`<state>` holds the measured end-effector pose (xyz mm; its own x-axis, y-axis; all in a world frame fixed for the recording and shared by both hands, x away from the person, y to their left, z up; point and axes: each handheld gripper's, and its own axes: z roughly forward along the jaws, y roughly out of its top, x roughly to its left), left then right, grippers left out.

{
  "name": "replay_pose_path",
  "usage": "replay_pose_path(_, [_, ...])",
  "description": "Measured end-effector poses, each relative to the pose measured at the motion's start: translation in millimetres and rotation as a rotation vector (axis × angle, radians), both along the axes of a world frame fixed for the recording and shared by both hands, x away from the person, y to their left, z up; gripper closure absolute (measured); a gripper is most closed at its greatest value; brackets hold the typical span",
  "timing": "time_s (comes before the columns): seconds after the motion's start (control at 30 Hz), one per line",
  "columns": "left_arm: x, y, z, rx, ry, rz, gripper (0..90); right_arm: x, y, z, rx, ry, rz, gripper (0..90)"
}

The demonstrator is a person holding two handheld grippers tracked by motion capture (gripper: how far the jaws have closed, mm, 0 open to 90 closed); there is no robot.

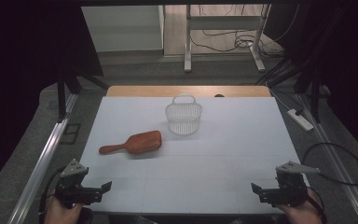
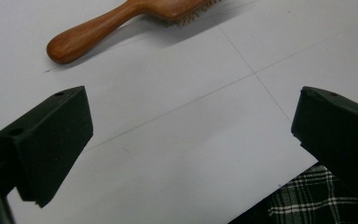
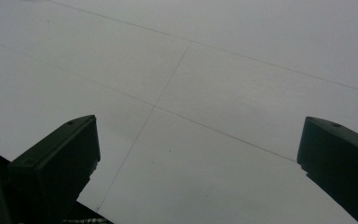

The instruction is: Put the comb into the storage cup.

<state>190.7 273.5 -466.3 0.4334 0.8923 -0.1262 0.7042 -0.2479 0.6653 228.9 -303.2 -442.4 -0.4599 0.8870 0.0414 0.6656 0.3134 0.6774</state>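
Tools flank the near edge of the white tabletop [image 1: 214,154]: the left tool [image 1: 103,188] at the near-left corner, the right tool [image 1: 257,189] at the near-right, both with jaws spread wide and empty. A wooden hairbrush [image 1: 133,143] lies left of centre, apparently bristles down. Beyond it, a white mesh basket [image 1: 183,115] stands near the far edge.
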Motion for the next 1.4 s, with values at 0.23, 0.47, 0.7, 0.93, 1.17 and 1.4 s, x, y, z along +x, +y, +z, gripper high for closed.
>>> replay_pose_path(0.23, [5.2,-0.7,2.0,0.006,-0.004,-0.004,0.0,0.0,0.1,0.0,-0.001,0.0,-0.001,0.0])
replay_pose_path(0.47, [10.8,0.3,0.8,-0.008,0.011,-0.01,0.0,0.0,2.2,-0.5,-0.015,0.004,0.022,0.0])
replay_pose_path(0.7, [19.2,-2.6,-0.2,-0.002,0.02,-0.043,0.0,-0.1,3.4,-0.6,-0.021,0.0,0.028,0.0])
replay_pose_path(0.93, [30.8,-2.5,1.2,-0.019,0.038,-0.072,0.0,0.5,3.5,-0.7,-0.023,0.004,0.032,0.0])
replay_pose_path(1.17, [41.8,-2.0,5.0,-0.043,0.019,-0.099,0.0,0.7,3.3,-0.8,-0.02,0.006,0.03,0.0])
replay_pose_path(1.4, [48.9,-3.7,6.2,-0.041,0.029,-0.099,0.0,1.0,4.2,-1.1,-0.025,0.009,0.036,0.0])
